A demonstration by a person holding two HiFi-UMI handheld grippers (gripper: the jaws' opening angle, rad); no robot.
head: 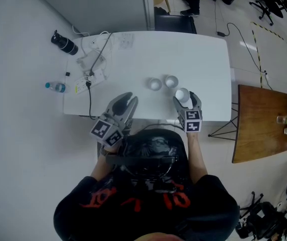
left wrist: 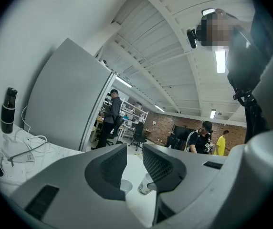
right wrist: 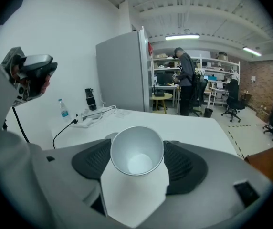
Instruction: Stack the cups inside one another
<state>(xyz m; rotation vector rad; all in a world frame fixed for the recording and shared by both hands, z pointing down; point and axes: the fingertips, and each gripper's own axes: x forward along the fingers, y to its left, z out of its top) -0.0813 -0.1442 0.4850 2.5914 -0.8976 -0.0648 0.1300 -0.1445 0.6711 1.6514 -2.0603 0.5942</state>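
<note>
Right gripper view: right hand-held gripper (right wrist: 137, 165) clamps white cup (right wrist: 136, 149)
Left gripper view: left hand-held gripper (left wrist: 134, 160) narrowly open — empty

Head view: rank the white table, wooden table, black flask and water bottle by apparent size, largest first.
1. white table
2. wooden table
3. black flask
4. water bottle, only slightly smaller than the flask

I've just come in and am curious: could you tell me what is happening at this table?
A person works with a tool in each hand. The right tool grips one white cup above the white table, where two more cups stand side by side. The left tool hovers empty near the table's front edge, jaws slightly apart.
</note>
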